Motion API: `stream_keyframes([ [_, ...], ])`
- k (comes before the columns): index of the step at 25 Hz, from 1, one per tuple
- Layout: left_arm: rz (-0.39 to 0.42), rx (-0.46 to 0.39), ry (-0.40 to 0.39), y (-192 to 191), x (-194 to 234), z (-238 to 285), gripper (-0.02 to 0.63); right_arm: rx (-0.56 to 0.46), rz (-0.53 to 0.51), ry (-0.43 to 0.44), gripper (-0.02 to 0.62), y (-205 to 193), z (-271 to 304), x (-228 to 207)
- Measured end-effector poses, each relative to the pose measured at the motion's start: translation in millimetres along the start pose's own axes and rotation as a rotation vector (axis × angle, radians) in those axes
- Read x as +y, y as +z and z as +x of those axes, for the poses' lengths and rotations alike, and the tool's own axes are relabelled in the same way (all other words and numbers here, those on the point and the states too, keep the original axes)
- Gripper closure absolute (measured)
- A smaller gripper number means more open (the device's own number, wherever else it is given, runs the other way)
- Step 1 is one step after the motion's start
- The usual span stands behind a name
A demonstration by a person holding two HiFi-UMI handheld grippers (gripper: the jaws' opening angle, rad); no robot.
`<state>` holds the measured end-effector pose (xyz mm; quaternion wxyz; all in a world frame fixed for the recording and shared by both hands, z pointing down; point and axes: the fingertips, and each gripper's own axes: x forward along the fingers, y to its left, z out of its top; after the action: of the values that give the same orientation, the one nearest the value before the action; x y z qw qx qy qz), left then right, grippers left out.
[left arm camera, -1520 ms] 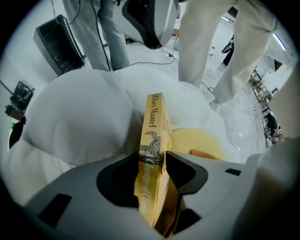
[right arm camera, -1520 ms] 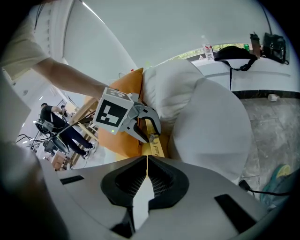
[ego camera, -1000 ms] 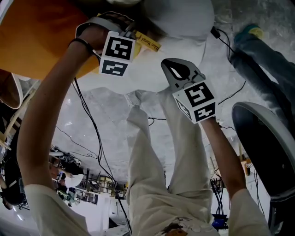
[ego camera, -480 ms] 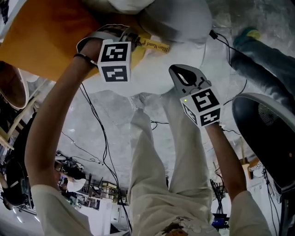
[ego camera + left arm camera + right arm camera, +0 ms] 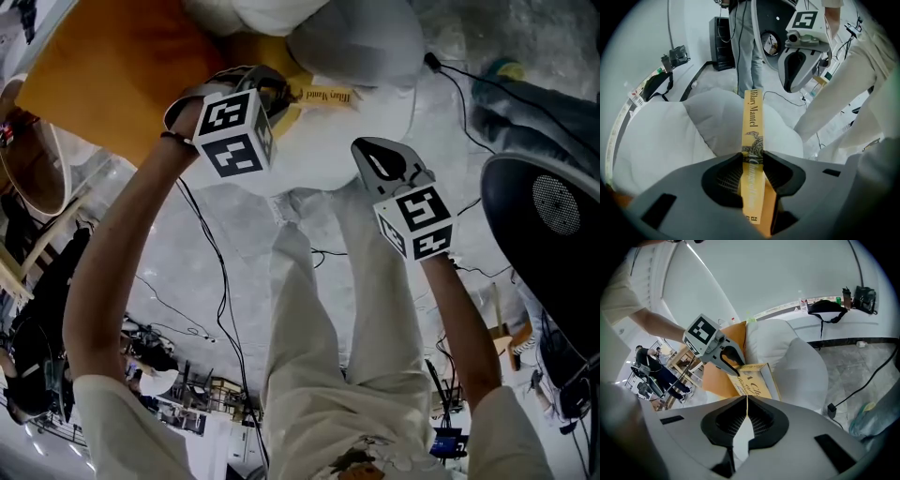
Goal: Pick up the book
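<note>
We note the left gripper (image 5: pixel 753 157) clamped on the yellow book (image 5: pixel 752 117), its pads pressing both covers and the spine facing that gripper's camera. The book hangs edge-on over a white cushion (image 5: pixel 665 140). The right gripper (image 5: pixel 746 398) has its jaws together with nothing between them, near the book and not touching it.

- Yellow paperback book (image 5: pixel 753 123) with dark lettering and a snake drawing along its spine.
- It is gripped edge-on, spine outward, between the left gripper's (image 5: pixel 753 158) jaws, over white cushions (image 5: pixel 661 140).
</note>
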<state>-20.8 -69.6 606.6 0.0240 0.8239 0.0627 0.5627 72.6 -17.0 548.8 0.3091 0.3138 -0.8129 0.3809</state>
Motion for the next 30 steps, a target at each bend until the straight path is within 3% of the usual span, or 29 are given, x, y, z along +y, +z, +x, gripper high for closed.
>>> stream_keyframes([
  [8,-0.161,-0.074,0.042,14,-9,-37,0.463,-0.020,-0.012,-0.011,0.571,3,-24,13],
  [17,-0.446,-0.181,0.068,17,-23,-78,0.463,-0.057,0.001,-0.020,0.571,17,-45,26],
  [23,-0.552,-0.219,0.071,7,-36,-112,0.463,-0.098,0.014,-0.009,0.571,44,-60,51],
  [30,-0.683,-0.284,0.150,10,-56,-155,0.463,-0.144,0.004,-0.018,0.571,73,-85,80],
])
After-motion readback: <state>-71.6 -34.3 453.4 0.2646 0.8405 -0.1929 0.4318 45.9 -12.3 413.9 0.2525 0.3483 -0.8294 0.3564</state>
